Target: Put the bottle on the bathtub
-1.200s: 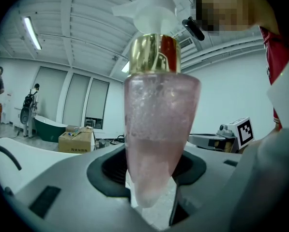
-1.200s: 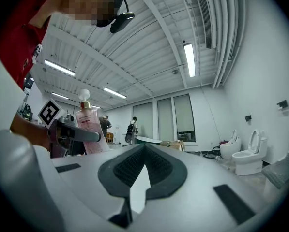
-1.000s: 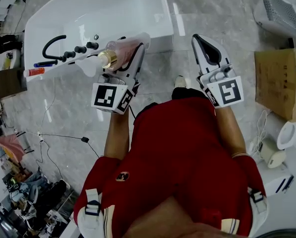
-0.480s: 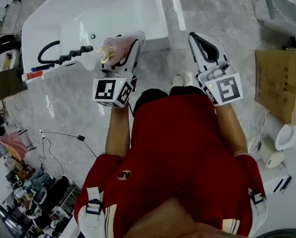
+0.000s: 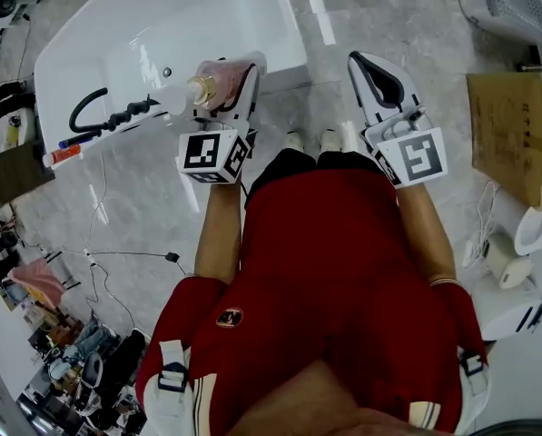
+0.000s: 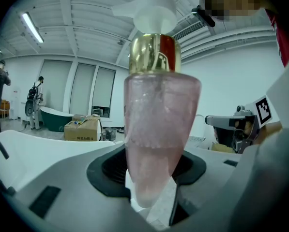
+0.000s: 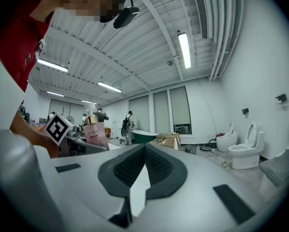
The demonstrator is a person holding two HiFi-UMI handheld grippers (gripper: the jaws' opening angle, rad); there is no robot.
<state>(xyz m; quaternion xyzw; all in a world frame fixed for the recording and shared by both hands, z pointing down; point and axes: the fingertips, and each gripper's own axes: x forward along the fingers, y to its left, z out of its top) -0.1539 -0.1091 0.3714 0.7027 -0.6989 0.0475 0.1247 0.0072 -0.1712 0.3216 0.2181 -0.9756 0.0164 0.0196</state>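
Note:
A pink bottle (image 5: 223, 78) with a gold collar and a white pump lies sideways in my left gripper (image 5: 238, 73), which is shut on its body. It hangs over the front rim of the white bathtub (image 5: 280, 27), and its pump points toward the black faucet set (image 5: 116, 112). In the left gripper view the bottle (image 6: 159, 129) fills the middle, clamped between the dark pads of my left gripper (image 6: 151, 178). My right gripper (image 5: 373, 69) is held over the grey floor to the right of the tub, shut and empty. In the right gripper view my right gripper (image 7: 144, 151) has its pads together, and the bottle (image 7: 97, 134) shows at the left.
A red-and-white tube (image 5: 62, 155) and a blue item (image 5: 75, 139) lie on the tub's rim at the left. A cardboard box (image 5: 511, 134) and white fixtures (image 5: 525, 230) stand at the right. Cables (image 5: 107, 252) run over the floor at the left. The person's feet (image 5: 311, 141) are close to the tub.
The left gripper still holds the bottle over the tub's rim, now slightly higher in the head view. The person's feet have come closer to the tub. The right gripper has barely moved.

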